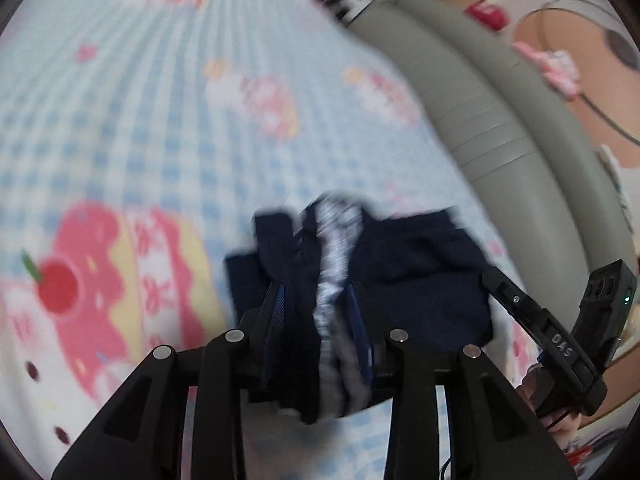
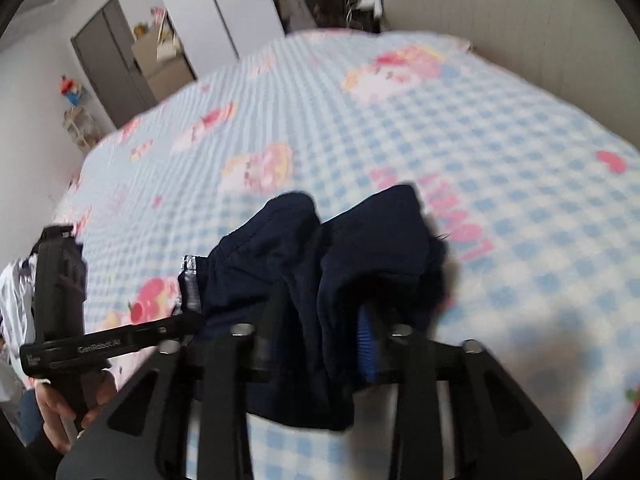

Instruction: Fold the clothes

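A bedroom in a home. Marked as such by a bed covered with a blue-and-white checked bedspread (image 2: 500, 128) printed with pink cartoon cakes and cherries, backed by a padded grey-beige headboard (image 2: 500, 12). Also by plain white walls, a grey door (image 2: 110, 60) in the far corner, a small cabinet (image 2: 160, 62) with toys on top, and a low rack (image 2: 82, 126) of odds and ends against the wall. Domestic and lived-in, lit by daylight.

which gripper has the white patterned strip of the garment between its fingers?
The left gripper: the navy garment's white patterned band runs between its fingers. The right gripper has only plain navy cloth between its fingers.
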`<state>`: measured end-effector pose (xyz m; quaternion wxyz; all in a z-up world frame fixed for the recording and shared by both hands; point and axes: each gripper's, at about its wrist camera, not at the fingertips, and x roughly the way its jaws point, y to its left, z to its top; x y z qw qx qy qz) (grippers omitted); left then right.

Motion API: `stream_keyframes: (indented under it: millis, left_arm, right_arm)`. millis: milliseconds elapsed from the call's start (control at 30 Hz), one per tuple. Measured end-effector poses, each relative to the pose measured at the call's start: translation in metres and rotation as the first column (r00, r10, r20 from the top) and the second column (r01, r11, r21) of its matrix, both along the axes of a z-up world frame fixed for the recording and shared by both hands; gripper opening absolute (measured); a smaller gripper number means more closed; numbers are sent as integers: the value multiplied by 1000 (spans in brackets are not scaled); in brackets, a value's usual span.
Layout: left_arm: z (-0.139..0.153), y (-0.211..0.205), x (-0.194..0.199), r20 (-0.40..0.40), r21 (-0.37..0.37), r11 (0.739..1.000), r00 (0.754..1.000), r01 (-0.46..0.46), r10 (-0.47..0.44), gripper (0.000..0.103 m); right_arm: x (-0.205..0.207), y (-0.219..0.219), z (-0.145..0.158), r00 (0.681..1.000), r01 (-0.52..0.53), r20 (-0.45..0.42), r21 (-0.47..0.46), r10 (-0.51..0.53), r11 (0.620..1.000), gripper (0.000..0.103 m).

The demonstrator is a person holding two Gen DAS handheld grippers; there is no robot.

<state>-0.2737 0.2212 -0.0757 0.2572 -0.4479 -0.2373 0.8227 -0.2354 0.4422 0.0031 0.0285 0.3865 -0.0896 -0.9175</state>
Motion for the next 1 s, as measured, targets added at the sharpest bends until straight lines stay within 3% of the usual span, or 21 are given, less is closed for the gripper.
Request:
stream_keyframes:
  millis: [100,167,233,333,400,467,533,633,767,833,900,1000]
  left_arm:
    - [23,16,5,-121,-55,997,991,45,-52,34]
    - [19,35,-1,-103,-83,992,989,98,-107,34]
    - [5,46,-6,-41,-109,985,989,136,-141,34]
    - [-19,51,0,9,-125,979,987,158,-159,34]
    - [-24,51,-1,21,-113,980,986,166,-165,34]
    - [-23,47,-2,33,-98,981,986,167,-165,34]
    - [-10,39,-2,29,-76,984,987,159,-157,34]
    - [22,17,-5,-36,-105,987,991,122,-127,41]
    - [64,-23,-6,-111,-211,976,991,44,-68,50]
    - [79,-49,-5,-152,-329,943,988,-37,-14,53]
    - [89,-76,0,-173,-386,917,984,-102,37,54]
    - [98,-117,9,-179,-392,908,981,-146,81,57]
  right_arm:
    - [18,-7,22,993,58,-105,59,-51,997,39]
    - [23,-17,32,990,42,-139,70,-32,997,39]
    - [15,-24,24,997,-53,-53,13,54,999,38]
    - [-5,-32,-4,995,-51,85,21,49,999,38]
    - [-12,-31,-19,993,-30,117,66,23,997,36]
    - [-13,-24,-22,992,-13,126,56,6,998,28]
    - [-11,-20,-20,992,-2,130,51,-4,999,27]
    - [1,-35,8,996,9,83,107,-18,994,35]
    - [16,-74,54,1000,-7,-8,123,8,992,74]
    - [15,-97,64,999,-26,-30,135,30,991,75]
    - [13,-119,67,998,-50,-39,138,55,989,76]
    - [8,-156,64,992,-119,-28,99,122,988,76]
